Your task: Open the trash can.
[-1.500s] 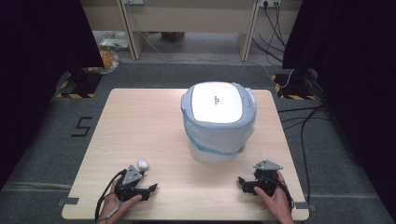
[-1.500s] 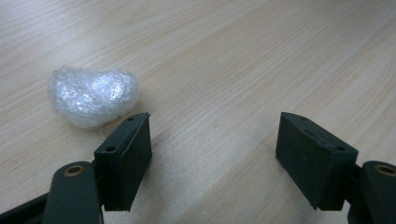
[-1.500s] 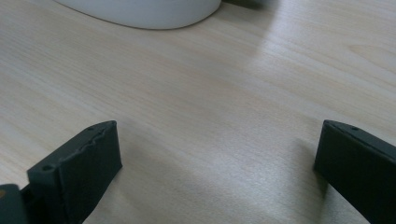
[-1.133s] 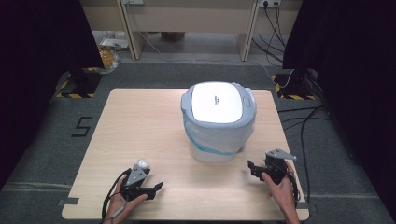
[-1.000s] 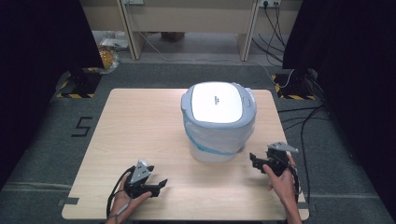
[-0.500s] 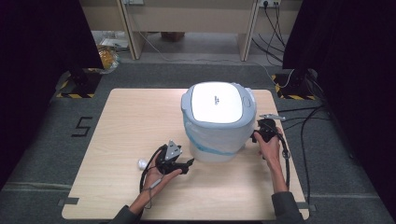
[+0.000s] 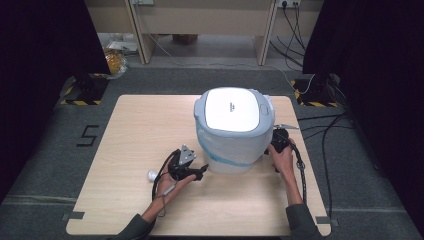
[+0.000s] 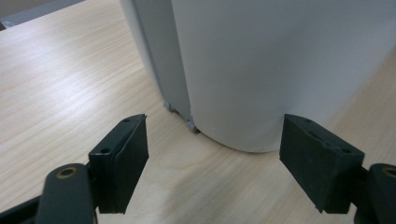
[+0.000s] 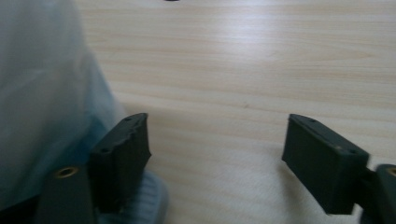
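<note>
Now the white bin [image 7: 235, 132] stands upright in the middle of the bench [image 7: 140, 130], a little toward the right side, with its lid [image 7: 234, 102] shut and a thin bluish bag [image 7: 225, 156] hanging out under the lid and down its wall.

The person has brought one hand-held gripper to each side of the bin, probably to take it from two sides at the same time, because it looks too wide for one pair of jaws.

The left hand-held gripper [image 7: 202, 170] is low at the front left of the bin, just beside its foot. In the left gripper view its jaws stand wide apart and have just been opening a little more. The rounded bottom edge of the bin is in front of them, not between them, and nothing is held.

The right hand-held gripper [image 7: 274, 145] is at the right wall of the bin, near the bag. Its jaws have just been closing. Yet in the right gripper view they are apart, with bare bench between them, and the bag and the foot of the bin lie beside one jaw. So it grips nothing.
</note>
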A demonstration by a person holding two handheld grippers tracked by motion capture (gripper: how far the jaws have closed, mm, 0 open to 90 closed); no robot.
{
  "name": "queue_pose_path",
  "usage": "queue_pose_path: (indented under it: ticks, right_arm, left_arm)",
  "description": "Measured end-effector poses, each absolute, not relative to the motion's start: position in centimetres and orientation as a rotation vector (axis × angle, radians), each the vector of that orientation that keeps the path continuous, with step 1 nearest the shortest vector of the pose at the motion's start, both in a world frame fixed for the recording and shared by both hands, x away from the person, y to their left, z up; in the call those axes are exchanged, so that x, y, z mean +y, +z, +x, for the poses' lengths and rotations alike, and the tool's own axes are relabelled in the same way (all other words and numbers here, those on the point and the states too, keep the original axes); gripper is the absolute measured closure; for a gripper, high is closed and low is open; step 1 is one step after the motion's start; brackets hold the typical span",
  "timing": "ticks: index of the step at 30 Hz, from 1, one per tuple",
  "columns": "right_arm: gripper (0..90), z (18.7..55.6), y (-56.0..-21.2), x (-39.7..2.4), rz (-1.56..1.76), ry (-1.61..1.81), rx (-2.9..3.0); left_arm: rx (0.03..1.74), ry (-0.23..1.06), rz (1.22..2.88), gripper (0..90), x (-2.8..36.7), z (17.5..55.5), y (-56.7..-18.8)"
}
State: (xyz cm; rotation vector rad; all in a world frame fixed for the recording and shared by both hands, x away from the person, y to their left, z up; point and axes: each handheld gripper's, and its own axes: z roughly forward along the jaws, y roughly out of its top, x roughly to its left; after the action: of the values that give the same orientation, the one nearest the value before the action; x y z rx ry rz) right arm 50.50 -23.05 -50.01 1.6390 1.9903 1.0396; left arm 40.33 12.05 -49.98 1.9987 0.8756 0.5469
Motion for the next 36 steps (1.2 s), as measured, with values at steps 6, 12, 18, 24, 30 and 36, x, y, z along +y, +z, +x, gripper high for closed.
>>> queue_pose_path:
  ticks: [6,12,18,24,30,36]
  right_arm:
    - [24.9,48.0,-49.6,-22.9,1.638,0.987,1.99]
    - [25.9,44.1,-49.7,-23.0,1.739,1.019,1.941]
    - [26.1,40.3,-49.7,-22.5,1.726,1.015,1.887]
    - [26.1,38.7,-49.8,-22.5,1.698,1.032,1.861]
    - [26.0,37.7,-50.1,-23.1,1.698,1.084,1.846]
    - [26.0,36.9,-50.3,-24.0,1.72,1.108,1.846]
  left_arm:
    - [0.932,0.576,1.967,25.7,12.9,41.4,-50.1]
    - [0.983,0.6,1.941,28.3,13.2,42.6,-50.1]
    - [1.016,0.61,1.924,33.3,12.8,43.4,-50.1]
    - [1.022,0.61,1.918,38.6,12.0,43.8,-49.9]
    - [1.019,0.594,1.911,41.9,10.9,44.2,-49.9]
    - [0.995,0.576,1.931,42.6,9.4,44.3,-49.7]
